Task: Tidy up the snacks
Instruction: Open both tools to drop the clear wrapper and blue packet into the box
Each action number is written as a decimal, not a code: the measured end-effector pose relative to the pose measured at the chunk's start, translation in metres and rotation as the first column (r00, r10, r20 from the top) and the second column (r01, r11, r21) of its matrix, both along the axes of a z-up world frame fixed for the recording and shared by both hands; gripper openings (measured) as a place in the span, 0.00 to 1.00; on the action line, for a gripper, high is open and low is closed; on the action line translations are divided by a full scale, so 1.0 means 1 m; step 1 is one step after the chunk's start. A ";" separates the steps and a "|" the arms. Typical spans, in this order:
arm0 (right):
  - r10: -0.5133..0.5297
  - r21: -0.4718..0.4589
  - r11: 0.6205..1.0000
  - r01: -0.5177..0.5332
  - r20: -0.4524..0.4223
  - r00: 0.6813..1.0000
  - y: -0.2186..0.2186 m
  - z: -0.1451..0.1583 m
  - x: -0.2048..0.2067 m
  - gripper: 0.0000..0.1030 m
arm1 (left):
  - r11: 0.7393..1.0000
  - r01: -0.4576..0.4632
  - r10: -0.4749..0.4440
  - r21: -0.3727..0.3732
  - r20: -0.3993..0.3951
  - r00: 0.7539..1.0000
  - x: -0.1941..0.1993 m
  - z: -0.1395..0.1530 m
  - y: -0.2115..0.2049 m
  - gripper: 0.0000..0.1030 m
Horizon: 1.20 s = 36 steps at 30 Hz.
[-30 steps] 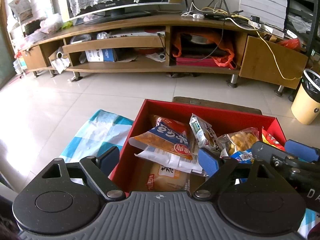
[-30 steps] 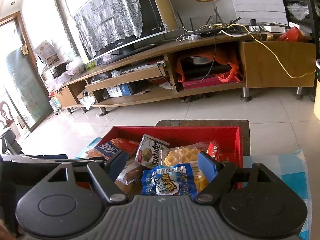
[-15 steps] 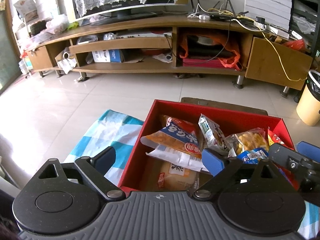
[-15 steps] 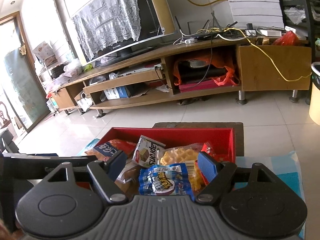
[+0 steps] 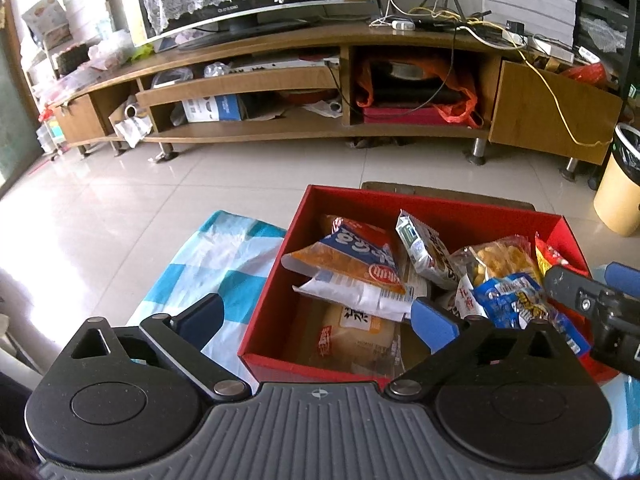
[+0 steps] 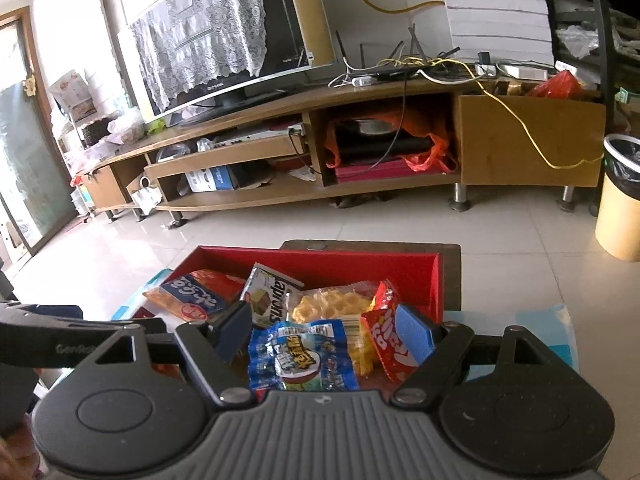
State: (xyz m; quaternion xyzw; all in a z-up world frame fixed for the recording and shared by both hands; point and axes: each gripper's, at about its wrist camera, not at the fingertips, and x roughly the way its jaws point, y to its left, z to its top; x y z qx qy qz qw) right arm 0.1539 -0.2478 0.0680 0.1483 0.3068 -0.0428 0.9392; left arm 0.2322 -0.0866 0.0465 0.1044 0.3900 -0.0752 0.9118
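A red box (image 5: 420, 200) stands on a blue-and-white checked cloth (image 5: 224, 256) and holds several snack packets. Among them are an orange-and-blue chip bag (image 5: 352, 260), a bread packet (image 5: 352, 332), a white wafer packet (image 6: 272, 300) and a yellow puff bag (image 6: 332, 304). My left gripper (image 5: 320, 320) hovers over the box's near left corner. Its jaws are opening and grip nothing. My right gripper (image 6: 324, 330) is open above the box's right half. A blue packet (image 6: 300, 356) and a red packet (image 6: 388, 332) lie loose below its fingers.
A long wooden TV stand (image 5: 320, 80) with a screen, cables and clutter runs across the back. A cream waste bin (image 5: 616, 192) stands on the tiled floor at the right. A brown table edge (image 6: 372, 246) shows just beyond the box.
My left jaws have spread wider, and the left finger now sits outside the box wall over the cloth. The right view has swung slightly, so the box sits further left in it.
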 end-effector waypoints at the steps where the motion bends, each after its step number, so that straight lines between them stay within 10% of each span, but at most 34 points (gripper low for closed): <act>1: -0.004 -0.002 1.000 0.004 -0.004 1.000 -0.001 0.000 0.000 0.73 | 1.000 0.002 -0.002 0.004 -0.001 1.000 -0.001 0.000 0.000 0.99; 36: -0.027 0.002 1.000 0.027 -0.051 0.998 0.002 -0.006 -0.020 0.74 | 0.998 0.066 -0.065 0.017 -0.026 0.998 -0.024 -0.005 -0.003 1.00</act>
